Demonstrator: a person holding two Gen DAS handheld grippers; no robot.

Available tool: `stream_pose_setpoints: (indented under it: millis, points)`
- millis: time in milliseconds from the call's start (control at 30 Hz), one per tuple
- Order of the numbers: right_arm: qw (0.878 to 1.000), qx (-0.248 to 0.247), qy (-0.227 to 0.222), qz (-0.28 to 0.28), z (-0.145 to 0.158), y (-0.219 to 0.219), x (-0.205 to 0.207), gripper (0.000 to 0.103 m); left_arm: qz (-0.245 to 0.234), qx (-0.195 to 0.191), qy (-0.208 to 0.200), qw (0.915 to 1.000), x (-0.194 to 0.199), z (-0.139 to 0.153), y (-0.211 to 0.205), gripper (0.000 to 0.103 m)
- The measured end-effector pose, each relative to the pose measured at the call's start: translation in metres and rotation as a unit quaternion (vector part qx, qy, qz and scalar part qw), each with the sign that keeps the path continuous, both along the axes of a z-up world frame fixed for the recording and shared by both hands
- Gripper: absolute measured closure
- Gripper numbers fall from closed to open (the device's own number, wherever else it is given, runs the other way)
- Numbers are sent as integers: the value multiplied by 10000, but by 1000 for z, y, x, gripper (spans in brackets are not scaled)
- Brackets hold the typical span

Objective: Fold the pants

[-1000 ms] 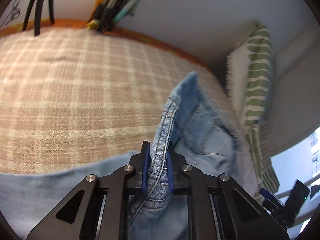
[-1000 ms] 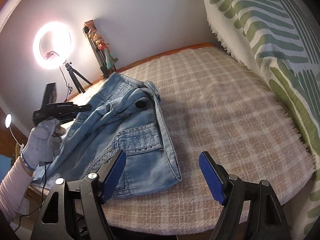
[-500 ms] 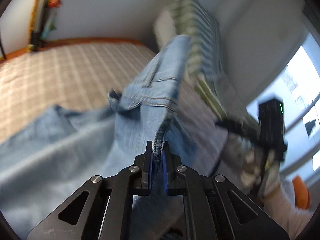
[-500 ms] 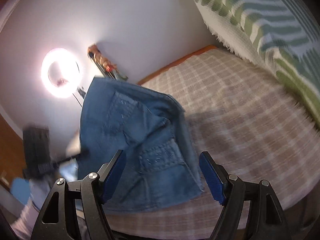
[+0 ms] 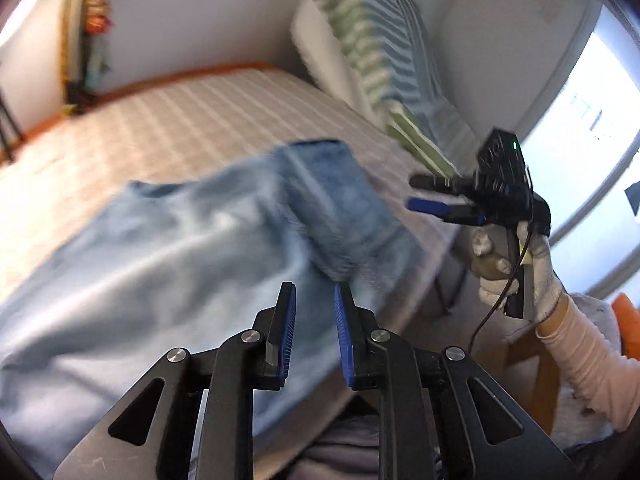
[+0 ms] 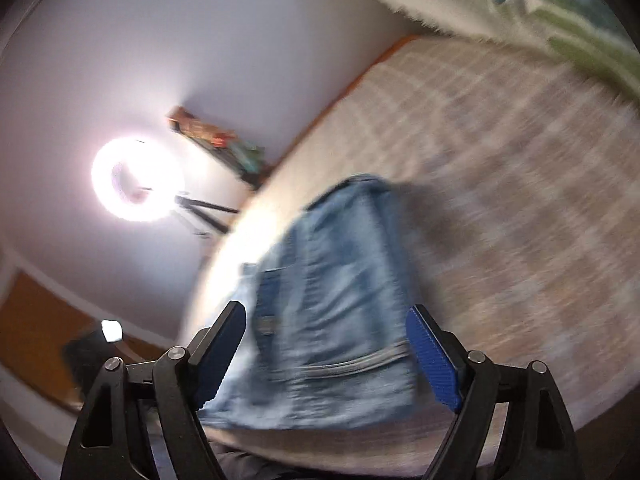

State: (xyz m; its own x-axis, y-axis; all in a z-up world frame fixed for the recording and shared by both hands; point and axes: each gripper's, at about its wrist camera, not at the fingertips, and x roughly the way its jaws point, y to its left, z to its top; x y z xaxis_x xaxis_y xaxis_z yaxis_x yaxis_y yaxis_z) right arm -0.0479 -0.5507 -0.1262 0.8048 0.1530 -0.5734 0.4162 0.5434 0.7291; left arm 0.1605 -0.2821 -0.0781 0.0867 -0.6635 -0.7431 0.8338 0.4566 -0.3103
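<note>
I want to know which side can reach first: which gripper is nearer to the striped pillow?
Right. The right gripper hovers past the jeans, just before the striped pillow. The left gripper, jaws opening with nothing between them, hangs over the jeans, farther off.

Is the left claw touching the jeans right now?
Apart. The left wrist view shows the left claw opening, a clear gap between its blue pads, nothing pinched; the jeans lie beyond them.

home bedroom, bed with beige checked woven cover (image 5: 200,120), green-striped white fringed pillow (image 5: 360,40), glowing ring light on tripod (image 6: 138,180)
</note>
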Motion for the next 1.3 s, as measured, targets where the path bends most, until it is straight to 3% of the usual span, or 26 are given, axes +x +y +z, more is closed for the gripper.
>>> stream_pose_setpoints:
  millis: [100,300,467,567,600,633,667,900,933,967,1100,1233,1300]
  points:
    - [9972,-544,512,96,-3,6,13,20,434,95,-230,9987,13,0,42,76]
    - [9798,-1702,978,372,2,4,48,20,1468,489,-476,9868,27,-18,127,74]
    - [9704,-1937,1242,740,-6,-17,98,19,2172,641,-308,9735,13,-44,200,74]
    - [9746,-1603,1271,910,-16,-26,122,18,2116,968,-445,9715,-7,-54,219,72]
    - [9754,-1534,1281,936,-19,-28,123,16,2050,1063,-509,9716,-13,-55,221,62]
    - [9795,-1506,709,1132,-19,-29,126,14,1974,1159,-642,9713,-19,-54,222,58]
    - [9791,-1527,685,1157,-19,-30,131,13,1866,1256,-822,9709,-24,-54,220,56]
    - [9775,-1499,567,1371,-16,-17,147,16,1160,1872,-1573,9627,-32,-66,197,57]
    - [9750,-1586,596,1438,-16,-12,148,19,1032,1935,-1665,9614,-34,-70,191,59]
    - [9724,-1685,612,1491,-15,-8,148,21,1048,2077,-1719,9573,-33,-73,187,68]
    - [9685,-1804,647,1587,-13,1,150,62,740,1972,-1850,9599,-37,-77,176,93]
    - [9659,-1980,813,1454,-4,8,147,88,767,1971,-2008,9565,-38,-74,174,99]
    - [9629,-2086,824,1500,10,9,144,91,756,1974,-2074,9552,-41,-71,175,100]
